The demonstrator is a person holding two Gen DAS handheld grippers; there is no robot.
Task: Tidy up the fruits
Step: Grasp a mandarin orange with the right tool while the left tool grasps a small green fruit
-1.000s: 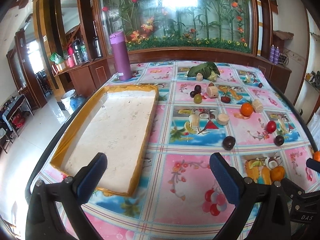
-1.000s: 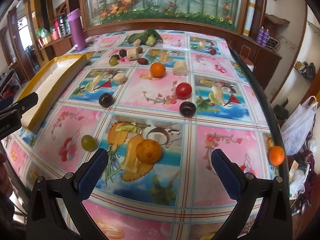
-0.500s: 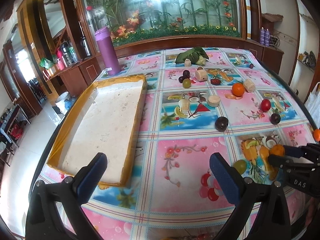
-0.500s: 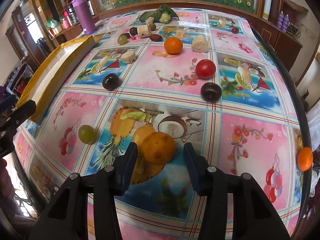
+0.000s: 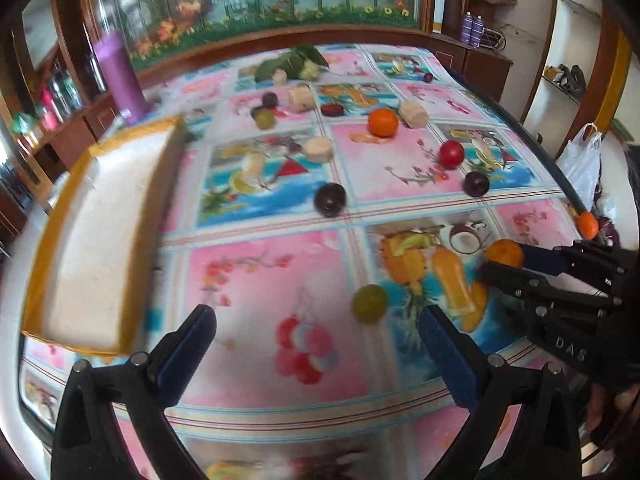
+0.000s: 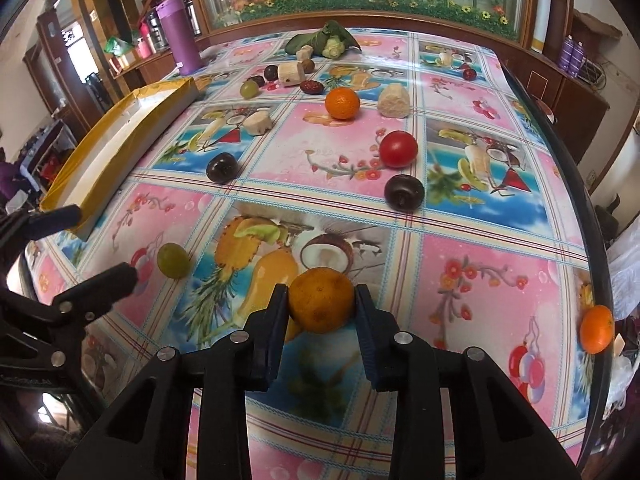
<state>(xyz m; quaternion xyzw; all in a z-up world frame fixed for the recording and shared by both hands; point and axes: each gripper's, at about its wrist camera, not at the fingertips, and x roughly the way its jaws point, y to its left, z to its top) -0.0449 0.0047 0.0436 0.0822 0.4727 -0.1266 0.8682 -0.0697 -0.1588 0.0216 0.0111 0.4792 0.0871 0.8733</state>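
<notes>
A dull orange [image 6: 320,304] rests on the fruit-print tablecloth, and my right gripper [image 6: 322,294] is closing, both pads against its sides. The left wrist view shows the same orange [image 5: 505,253] in that right gripper [image 5: 502,264]. My left gripper [image 5: 316,320] is open and empty. A green grape [image 5: 370,303] lies just ahead of it, near the right finger. In the right wrist view the left gripper [image 6: 100,246] sits beside this grape [image 6: 173,260]. A yellow-rimmed white tray [image 5: 92,240] lies to the left.
Loose on the table are another orange [image 6: 342,103], a red tomato [image 6: 398,149], two dark plums [image 6: 221,167] [image 6: 404,192] and pale cut pieces. A small orange [image 6: 596,328] sits at the right table edge. A purple flask [image 6: 180,34] stands at the back left.
My right gripper's jaws went from wide apart to closed against the orange. My left gripper swung right and sank toward the green grape, staying open.
</notes>
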